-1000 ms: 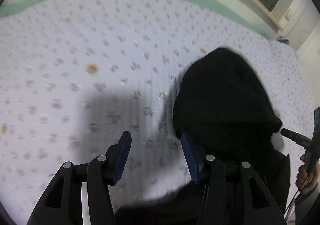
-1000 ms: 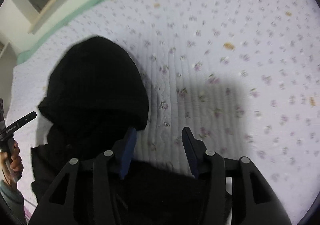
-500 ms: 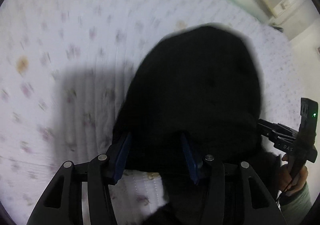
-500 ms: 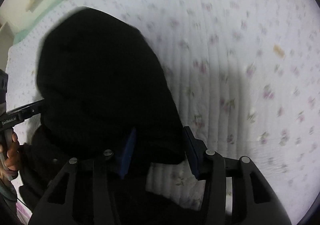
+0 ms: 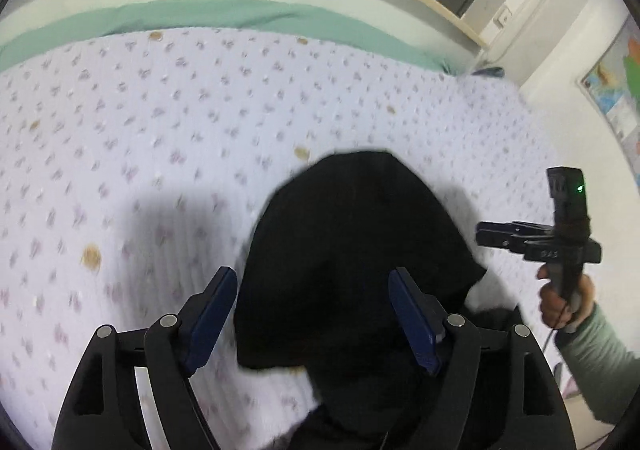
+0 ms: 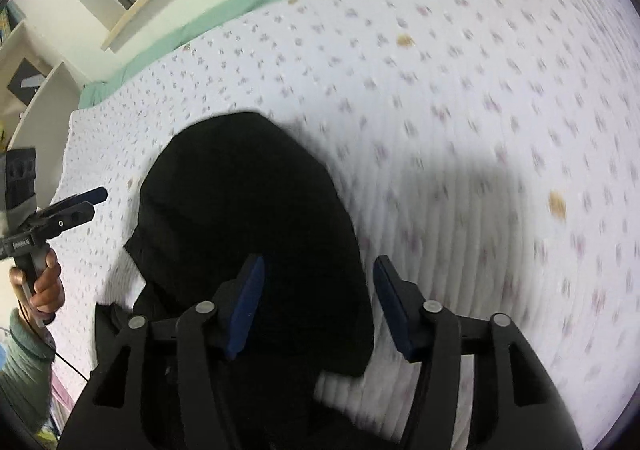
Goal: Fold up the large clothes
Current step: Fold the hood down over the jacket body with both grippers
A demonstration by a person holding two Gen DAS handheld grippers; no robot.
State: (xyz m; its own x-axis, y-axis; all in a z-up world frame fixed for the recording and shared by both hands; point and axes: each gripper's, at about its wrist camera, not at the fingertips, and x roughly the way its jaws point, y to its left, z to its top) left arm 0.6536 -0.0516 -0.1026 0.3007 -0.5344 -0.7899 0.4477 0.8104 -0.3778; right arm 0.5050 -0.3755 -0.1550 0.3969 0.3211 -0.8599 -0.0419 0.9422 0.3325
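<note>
Lighting, both views: your bedspread (image 5: 168,122) is evenly bright and motion-blurred; soft grey shadows cross it. The black garment (image 5: 352,250) shows no detail. Fisheye bends your frame edges into dark corners.

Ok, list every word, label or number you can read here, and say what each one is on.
None reads cleanly.
White print on the right tongs, seen from the left wrist: too small and blurred to read.
White print on the left tongs, seen from the right wrist: also blurred.
Colourful wall poster: text illegible.
</note>
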